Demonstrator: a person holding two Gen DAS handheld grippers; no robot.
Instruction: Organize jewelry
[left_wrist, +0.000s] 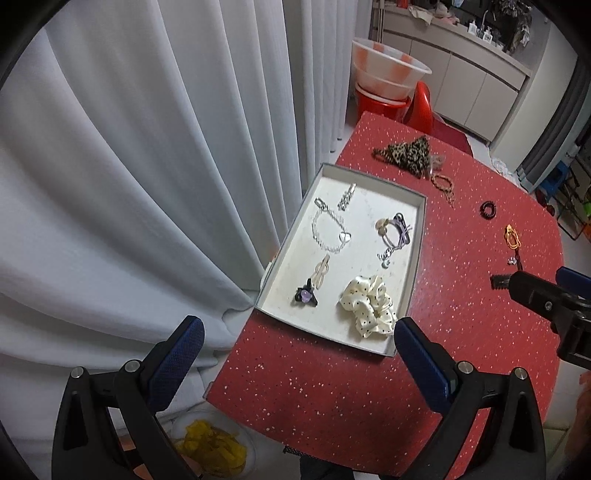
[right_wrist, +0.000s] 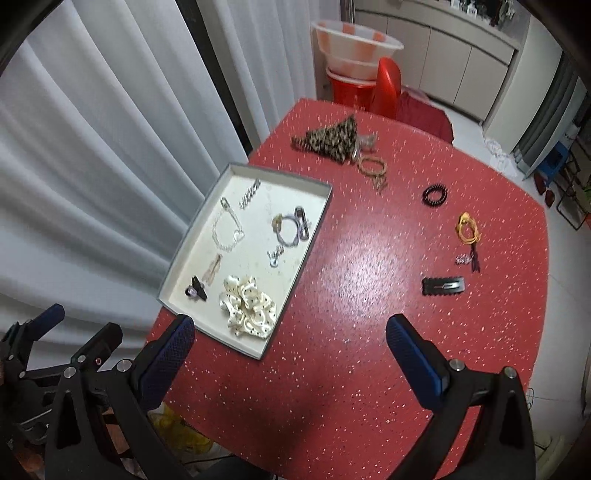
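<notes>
Lying crosswise on table (right_wrist: 369, 332): black hair clip (right_wrist: 443, 285).

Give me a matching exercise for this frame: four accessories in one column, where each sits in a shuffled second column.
Things:
1. polka-dot scrunchie
2. black snap clip
3. leopard-print scrunchie
4. black spiral hair tie

Places:
A. far end of the red table, near the red chair
B. on bare table, nearest the open right claw
C. inside the tray, near corner
D. on bare table, between the beaded bracelet and the orange bands

Pairs: 1-C, 2-B, 3-A, 4-D
</notes>
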